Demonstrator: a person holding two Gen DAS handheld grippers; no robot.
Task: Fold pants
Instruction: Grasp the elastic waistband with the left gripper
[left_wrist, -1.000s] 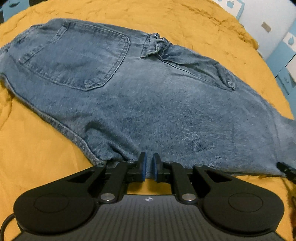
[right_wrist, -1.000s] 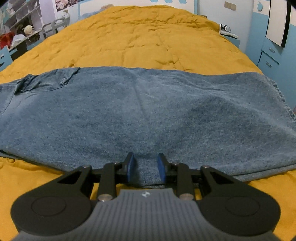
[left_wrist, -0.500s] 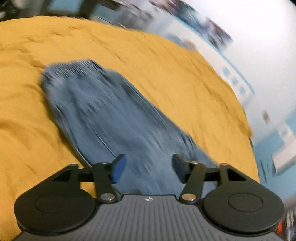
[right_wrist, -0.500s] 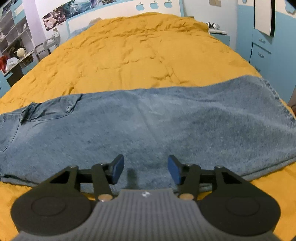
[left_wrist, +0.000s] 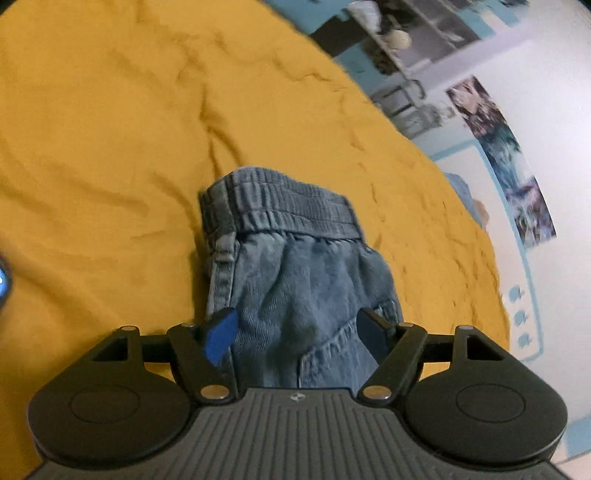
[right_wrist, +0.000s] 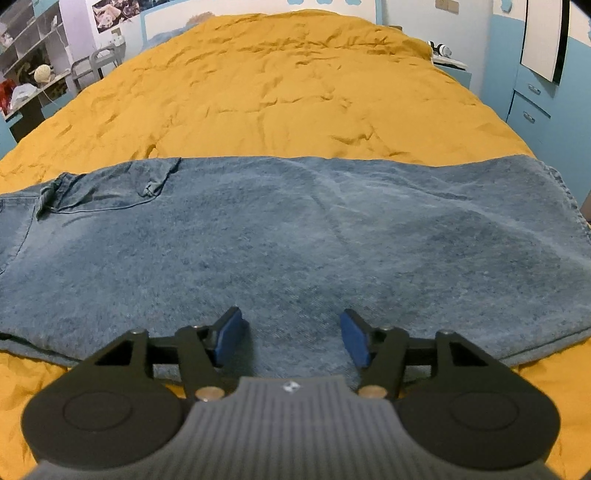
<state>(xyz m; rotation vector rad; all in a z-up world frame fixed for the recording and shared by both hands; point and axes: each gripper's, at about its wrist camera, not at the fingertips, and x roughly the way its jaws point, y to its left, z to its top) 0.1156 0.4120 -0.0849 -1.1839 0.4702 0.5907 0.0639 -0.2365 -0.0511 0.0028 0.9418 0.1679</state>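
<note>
While the blue denim pants (right_wrist: 295, 240) lie spread crosswise on a mustard-yellow bedspread (right_wrist: 295, 92), both handheld claws sit over the cloth with nothing in their grip. Seen from the right wrist, the folded legs stretch from the left edge of the view to the hem at right, a pocket flap (right_wrist: 159, 181) showing at upper left. The right gripper (right_wrist: 291, 338) has its blue-padded jaws spread wide above the near edge of the denim, nothing pinched between them. From the left wrist, the elastic waistband (left_wrist: 277, 206) points away from the camera, gathered fabric running back toward the left gripper (left_wrist: 299, 334), whose jaws likewise stand wide apart and hold nothing. Around the bed stand pale blue drawers (right_wrist: 532, 103) at right, shelves (right_wrist: 26, 40) at left and posters (left_wrist: 506, 155) on the wall.
</note>
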